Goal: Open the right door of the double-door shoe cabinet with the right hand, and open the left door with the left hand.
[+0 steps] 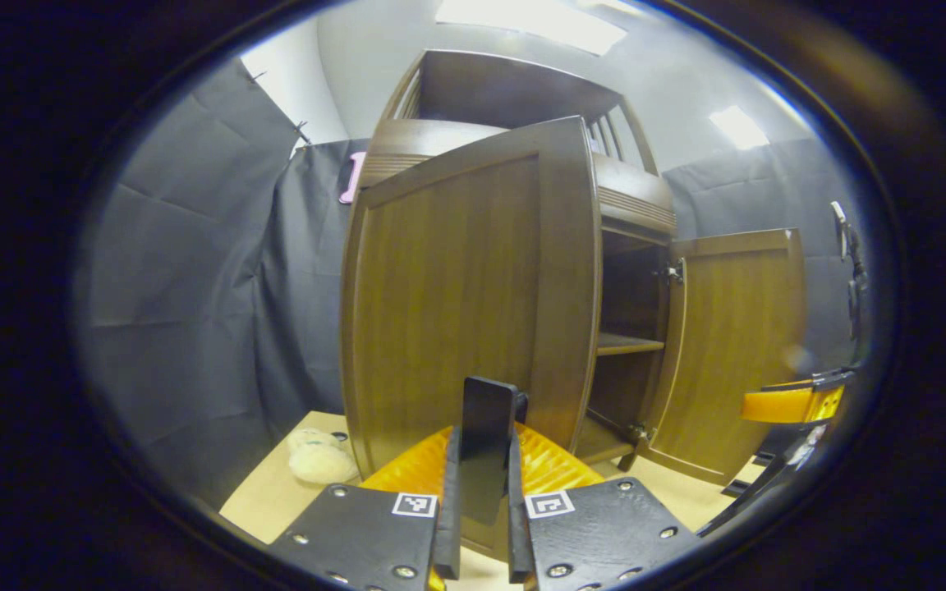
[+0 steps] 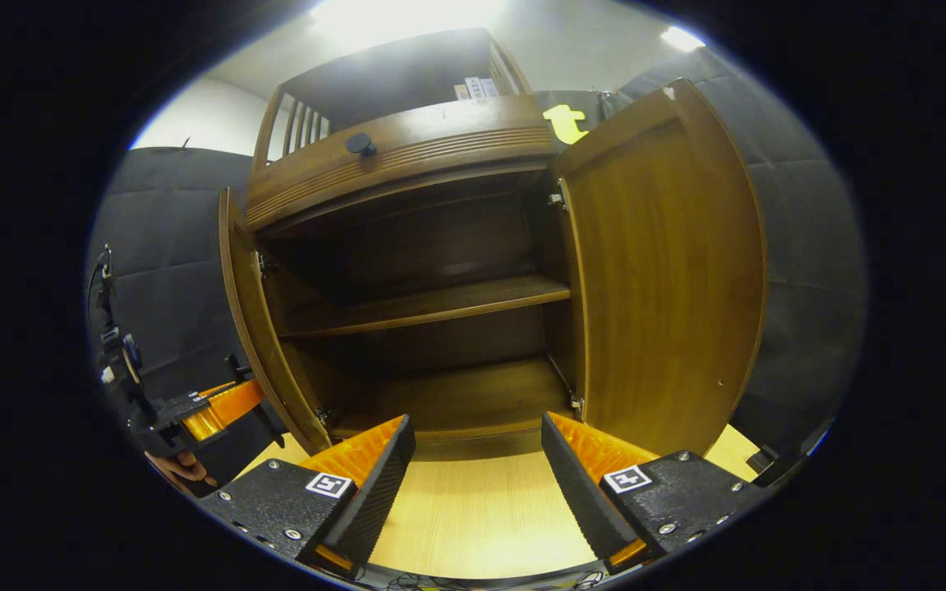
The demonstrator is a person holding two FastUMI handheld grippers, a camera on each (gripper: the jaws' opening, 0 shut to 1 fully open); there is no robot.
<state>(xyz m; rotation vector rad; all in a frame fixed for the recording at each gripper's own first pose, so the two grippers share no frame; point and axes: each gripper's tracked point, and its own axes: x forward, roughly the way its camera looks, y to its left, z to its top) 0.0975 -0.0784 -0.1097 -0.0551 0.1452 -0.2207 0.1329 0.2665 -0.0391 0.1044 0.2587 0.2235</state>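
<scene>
Left gripper view: fingers (image 1: 450,484) clamping left door (image 1: 456,304).

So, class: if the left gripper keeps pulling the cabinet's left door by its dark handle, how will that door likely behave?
The left door looks like a rigid wooden panel, so it probably swings without flexing. Being hinged, it should likely pivot rather than tip. The left gripper clamps the narrow dark handle, so the hold might slip sideways.
</scene>
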